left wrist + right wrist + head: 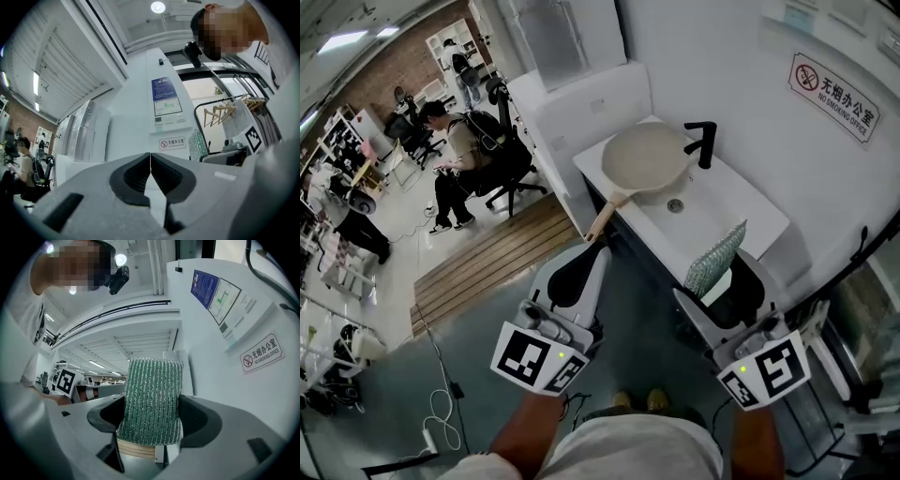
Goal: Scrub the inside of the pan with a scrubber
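A beige pan [645, 157] with a wooden handle [602, 220] lies across the left end of the white sink [727, 225], its handle sticking out over the front edge. My left gripper [596, 249] is held just short of that handle, apart from it; in the left gripper view its jaws [150, 163] meet with nothing between them. My right gripper [724, 274] is shut on a green mesh scrubber [714, 259], held upright in front of the sink. In the right gripper view the scrubber [152, 397] fills the gap between the pads and rises well above them.
A black faucet [703, 142] stands behind the pan, and the drain [675, 205] shows in the basin. A no-smoking sign [834, 97] hangs on the wall. A wooden platform [487, 261] lies to the left, with seated people [455, 155] beyond. A cable [441, 412] is on the floor.
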`<action>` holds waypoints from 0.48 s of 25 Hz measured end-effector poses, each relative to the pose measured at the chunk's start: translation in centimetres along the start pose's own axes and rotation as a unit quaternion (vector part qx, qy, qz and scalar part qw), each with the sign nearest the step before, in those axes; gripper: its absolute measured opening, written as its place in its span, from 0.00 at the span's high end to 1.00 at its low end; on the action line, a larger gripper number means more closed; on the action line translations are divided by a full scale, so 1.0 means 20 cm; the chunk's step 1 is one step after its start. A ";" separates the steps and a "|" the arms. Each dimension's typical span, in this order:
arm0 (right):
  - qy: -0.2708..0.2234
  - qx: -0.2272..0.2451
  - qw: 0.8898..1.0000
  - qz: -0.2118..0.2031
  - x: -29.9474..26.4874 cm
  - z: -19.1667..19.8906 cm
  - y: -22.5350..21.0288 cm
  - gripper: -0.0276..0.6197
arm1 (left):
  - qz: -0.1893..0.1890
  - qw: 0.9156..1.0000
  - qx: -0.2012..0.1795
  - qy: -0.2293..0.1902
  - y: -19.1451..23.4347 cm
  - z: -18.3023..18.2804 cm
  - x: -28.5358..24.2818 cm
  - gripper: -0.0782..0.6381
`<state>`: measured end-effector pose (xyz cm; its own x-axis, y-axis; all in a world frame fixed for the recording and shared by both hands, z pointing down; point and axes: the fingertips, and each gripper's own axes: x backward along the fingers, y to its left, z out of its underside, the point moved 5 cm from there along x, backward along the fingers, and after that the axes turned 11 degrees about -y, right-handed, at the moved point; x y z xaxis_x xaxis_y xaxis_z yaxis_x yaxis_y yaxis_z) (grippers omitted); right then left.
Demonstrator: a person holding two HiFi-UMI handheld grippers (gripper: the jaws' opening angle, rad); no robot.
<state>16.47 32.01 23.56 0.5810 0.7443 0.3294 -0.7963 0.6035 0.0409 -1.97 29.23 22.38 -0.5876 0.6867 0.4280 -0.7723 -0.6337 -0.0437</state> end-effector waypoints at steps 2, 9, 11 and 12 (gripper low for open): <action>-0.002 -0.001 1.000 -0.002 0.01 0.00 -0.04 0.41 | -0.002 1.000 -0.004 0.001 -0.01 0.01 -0.03 0.87; -0.005 -0.001 1.000 -0.016 0.01 0.00 -0.15 0.41 | -0.019 1.000 -0.016 -0.005 -0.04 0.04 -0.11 0.87; -0.002 0.000 1.000 -0.018 0.01 0.01 -0.18 0.41 | -0.025 1.000 -0.016 -0.005 -0.03 0.05 -0.12 0.87; 0.000 0.001 1.000 -0.018 0.01 0.01 -0.19 0.41 | -0.027 0.999 -0.016 -0.005 -0.02 0.06 -0.12 0.87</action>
<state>19.54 29.82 23.62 0.6093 0.7218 0.3282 -0.7751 0.6295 0.0542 0.09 27.40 22.37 -0.5419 0.7164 0.4395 -0.8106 -0.5837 -0.0480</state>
